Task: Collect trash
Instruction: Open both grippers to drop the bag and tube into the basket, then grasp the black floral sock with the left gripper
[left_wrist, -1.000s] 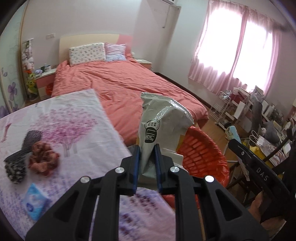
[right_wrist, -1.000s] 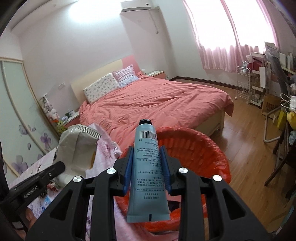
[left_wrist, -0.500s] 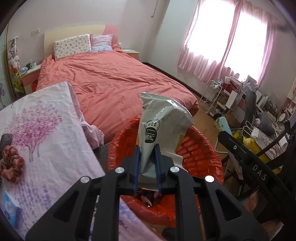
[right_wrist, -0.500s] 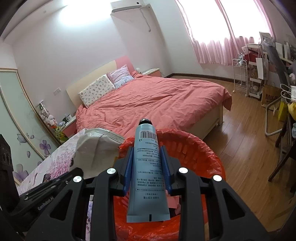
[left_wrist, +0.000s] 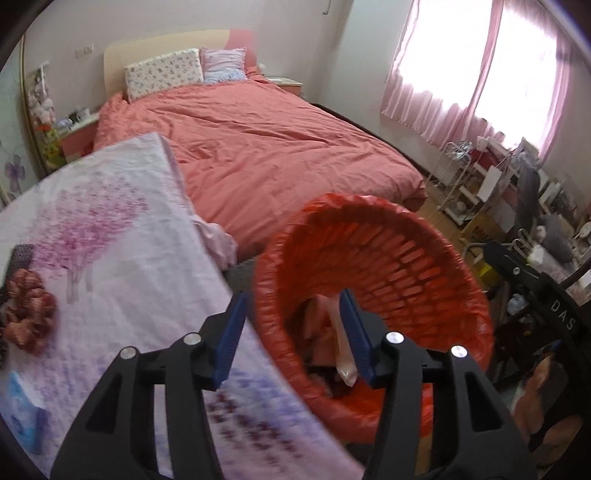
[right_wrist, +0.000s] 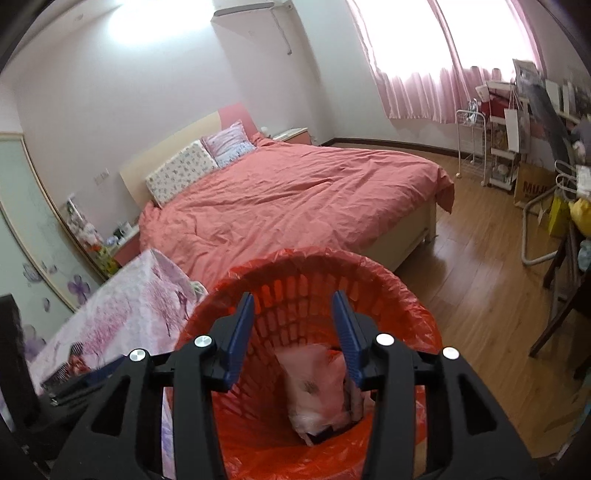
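Note:
A red slatted bin (left_wrist: 406, 236) lined with a red bag stands beside the table; in the right wrist view it (right_wrist: 373, 269) fills the lower middle. My left gripper (left_wrist: 291, 297) hangs over the bin's near rim, jaws opening, nothing between them. My right gripper (right_wrist: 292, 297) is above the bin's mouth, jaws opening too, and empty. Pale pinkish trash (left_wrist: 332, 332) lies in the bin, seen blurred (right_wrist: 317, 387) from the right wrist. I cannot make out the grey pouch or the blue tube.
A table under a floral cloth (left_wrist: 110, 258) lies left of the bin, with a brown scrunchie (left_wrist: 27, 325) and a blue tissue pack (left_wrist: 22, 428). A bed with a coral cover (right_wrist: 295, 195) stands behind. Wooden floor (right_wrist: 480, 277) and cluttered shelves are to the right.
Both grippers have opened. The grey pouch has gone from the left jaws and the blue tube from the right. The left gripper has sunk toward the bin.

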